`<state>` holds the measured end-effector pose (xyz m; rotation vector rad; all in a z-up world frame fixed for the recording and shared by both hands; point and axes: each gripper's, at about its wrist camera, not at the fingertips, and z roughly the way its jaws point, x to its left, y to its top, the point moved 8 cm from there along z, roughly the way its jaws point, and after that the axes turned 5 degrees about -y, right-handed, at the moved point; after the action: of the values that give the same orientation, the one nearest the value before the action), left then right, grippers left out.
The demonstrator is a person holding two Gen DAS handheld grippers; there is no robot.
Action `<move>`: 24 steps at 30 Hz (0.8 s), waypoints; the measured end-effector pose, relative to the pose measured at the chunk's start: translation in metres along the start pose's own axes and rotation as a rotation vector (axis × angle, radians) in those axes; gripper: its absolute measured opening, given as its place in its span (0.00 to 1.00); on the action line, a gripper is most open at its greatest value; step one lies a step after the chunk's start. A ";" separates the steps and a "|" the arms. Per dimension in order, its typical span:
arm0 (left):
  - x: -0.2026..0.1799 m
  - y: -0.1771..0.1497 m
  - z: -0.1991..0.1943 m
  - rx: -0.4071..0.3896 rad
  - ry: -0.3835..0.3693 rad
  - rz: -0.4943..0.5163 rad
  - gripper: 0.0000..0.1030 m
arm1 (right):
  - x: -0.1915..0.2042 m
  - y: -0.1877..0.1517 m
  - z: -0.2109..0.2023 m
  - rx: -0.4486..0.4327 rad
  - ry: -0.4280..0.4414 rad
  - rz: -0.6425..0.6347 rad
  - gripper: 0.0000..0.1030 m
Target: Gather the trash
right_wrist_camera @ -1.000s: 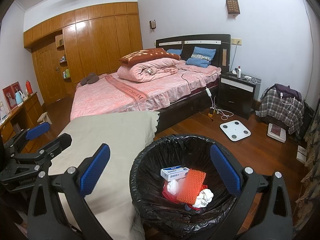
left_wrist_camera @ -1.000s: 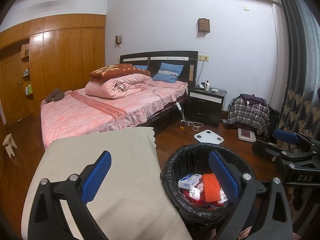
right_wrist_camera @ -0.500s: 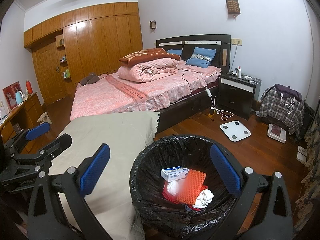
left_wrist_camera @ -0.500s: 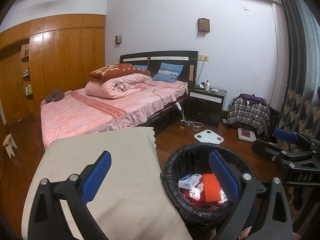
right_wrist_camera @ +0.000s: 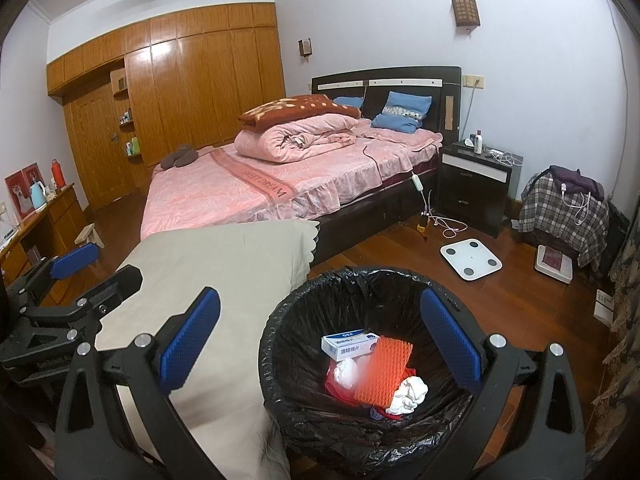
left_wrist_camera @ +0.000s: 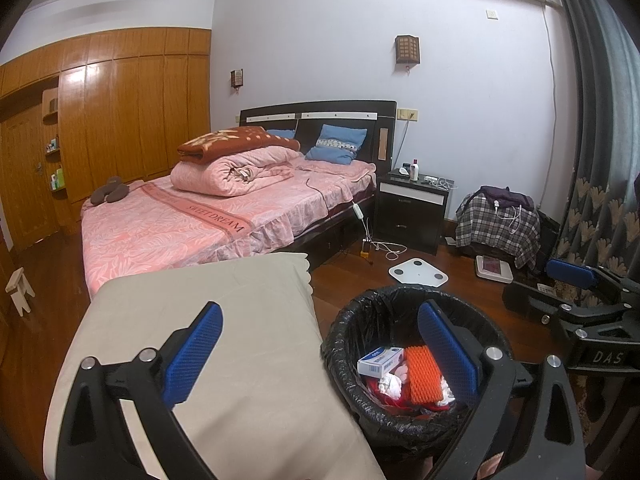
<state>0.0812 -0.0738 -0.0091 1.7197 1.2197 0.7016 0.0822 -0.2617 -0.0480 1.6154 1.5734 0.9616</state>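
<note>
Over the bin (right_wrist_camera: pixel 280 344), both tools, left (left_wrist_camera: pixel 320 354) & right (right_wrist_camera: pixel 320 344), stay wide open, empty; nothing's shifted.

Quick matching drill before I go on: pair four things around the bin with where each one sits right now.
1. small white box
2. white floor scale
3. folded pink quilt
4. white bottle

a. on the bed
b. on the nightstand
c. inside the black-lined trash bin
d. on the wooden floor

Pairs: 1-c, 2-d, 3-a, 4-b
</note>
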 end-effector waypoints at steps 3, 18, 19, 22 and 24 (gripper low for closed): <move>0.000 0.000 0.000 -0.001 0.000 0.000 0.93 | 0.001 -0.001 0.000 0.000 0.000 -0.001 0.95; 0.006 -0.003 -0.002 0.007 -0.002 -0.006 0.93 | 0.001 -0.010 0.007 0.015 0.007 -0.002 0.95; 0.006 -0.003 -0.001 0.007 -0.002 -0.006 0.93 | 0.001 -0.010 0.008 0.015 0.007 -0.002 0.95; 0.006 -0.002 -0.001 0.007 -0.001 -0.006 0.93 | 0.001 -0.009 0.008 0.016 0.007 -0.002 0.95; 0.007 -0.005 0.000 0.009 -0.001 -0.006 0.93 | 0.001 -0.009 0.008 0.016 0.007 -0.003 0.95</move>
<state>0.0818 -0.0665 -0.0138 1.7232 1.2289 0.6927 0.0844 -0.2601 -0.0599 1.6221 1.5913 0.9565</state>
